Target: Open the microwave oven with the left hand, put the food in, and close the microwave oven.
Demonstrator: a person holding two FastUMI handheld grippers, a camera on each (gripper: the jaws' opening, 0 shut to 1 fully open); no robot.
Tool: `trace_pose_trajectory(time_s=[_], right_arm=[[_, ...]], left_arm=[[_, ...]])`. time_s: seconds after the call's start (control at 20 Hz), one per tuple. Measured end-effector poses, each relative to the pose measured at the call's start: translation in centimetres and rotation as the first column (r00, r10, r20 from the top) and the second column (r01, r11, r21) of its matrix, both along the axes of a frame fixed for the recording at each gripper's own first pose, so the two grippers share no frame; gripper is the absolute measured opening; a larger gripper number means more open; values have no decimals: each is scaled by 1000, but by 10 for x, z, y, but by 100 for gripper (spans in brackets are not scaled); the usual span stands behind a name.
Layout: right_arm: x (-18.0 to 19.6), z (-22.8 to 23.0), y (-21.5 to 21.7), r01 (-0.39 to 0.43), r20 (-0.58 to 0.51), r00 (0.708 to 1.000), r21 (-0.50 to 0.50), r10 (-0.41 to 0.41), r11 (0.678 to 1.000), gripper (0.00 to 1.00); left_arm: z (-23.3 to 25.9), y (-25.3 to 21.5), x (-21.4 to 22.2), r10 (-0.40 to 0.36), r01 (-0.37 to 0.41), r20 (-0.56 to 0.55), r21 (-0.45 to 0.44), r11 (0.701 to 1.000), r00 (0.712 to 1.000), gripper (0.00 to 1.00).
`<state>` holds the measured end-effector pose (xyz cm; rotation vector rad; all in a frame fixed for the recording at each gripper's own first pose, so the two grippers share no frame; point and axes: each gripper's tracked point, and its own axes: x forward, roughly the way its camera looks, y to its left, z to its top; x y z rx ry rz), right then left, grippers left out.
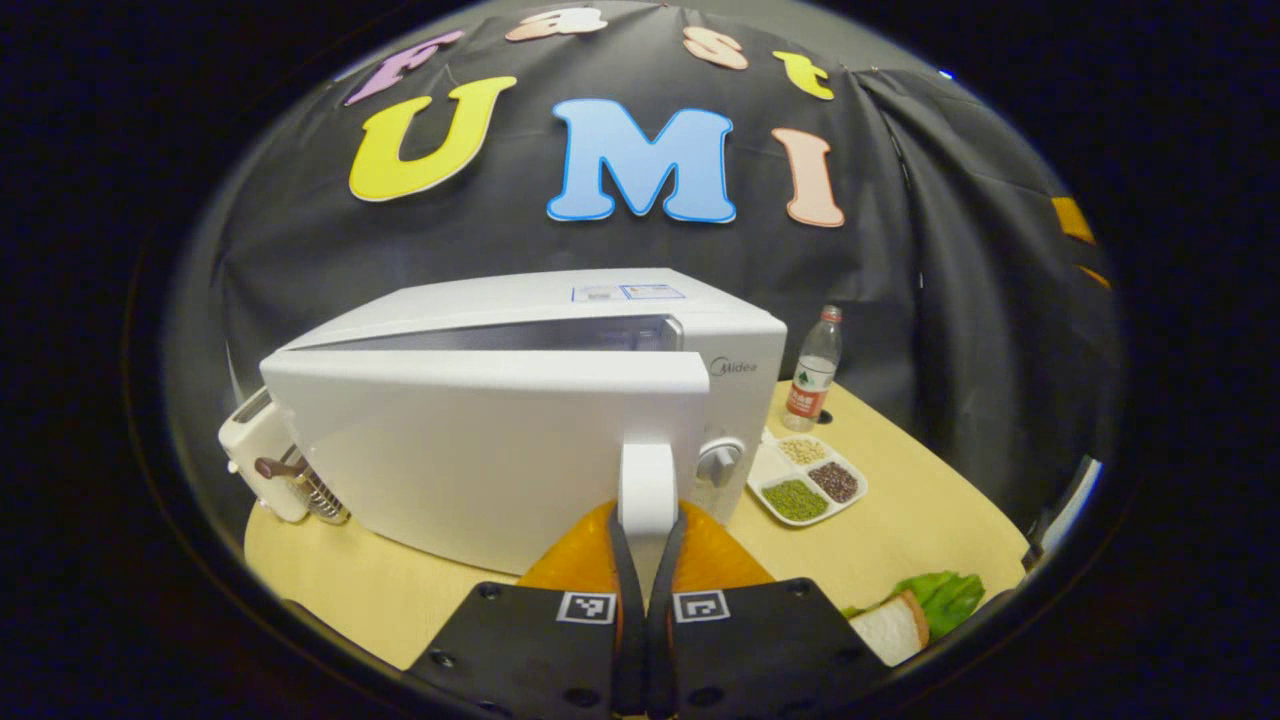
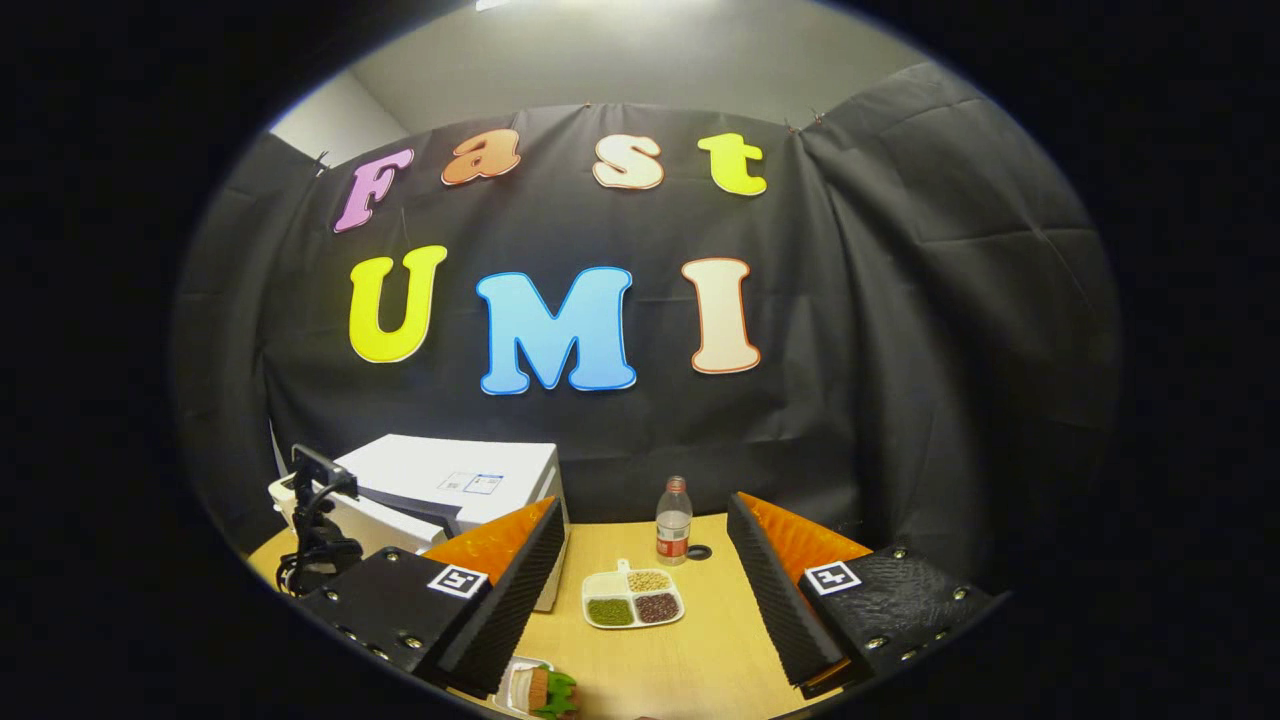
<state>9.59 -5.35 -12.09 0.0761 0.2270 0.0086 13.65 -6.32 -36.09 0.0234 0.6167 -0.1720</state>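
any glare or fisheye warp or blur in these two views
Left gripper view: strong fisheye bowing of the microwave and table edge, soft even light, no harsh glare, its own fingers close and slightly soft. Right gripper view: bright ceiling light at top, table dimmer, the divided dish small but sharp.

**Door ajar, table crowded to the right**

The white microwave oven has its door swung partly out, narrowing the way in. Beside it stand a clear plastic bottle and a white divided dish of beans; bare wooden table lies nearer.
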Motion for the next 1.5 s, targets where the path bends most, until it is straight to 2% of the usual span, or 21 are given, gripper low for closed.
trace_pose_trajectory(time_s=[0.3,0.55,1.1,1.5], right_arm=[[-19,23,23,-39,49,998,-20,40,999,99],[-48,26,43,-54,57,997,-21,55,998,99],[-96,19,103,-100,30,995,31,99,994,99],[-106,7,145,-169,-14,985,13,169,986,99]], left_arm=[[11,24,-53,-40,40,-12,2,999,999,7],[20,54,-101,-64,64,-41,3,998,997,7],[39,166,-194,-44,47,-49,63,997,998,7],[46,250,-228,-24,25,-14,62,998,1000,7]])
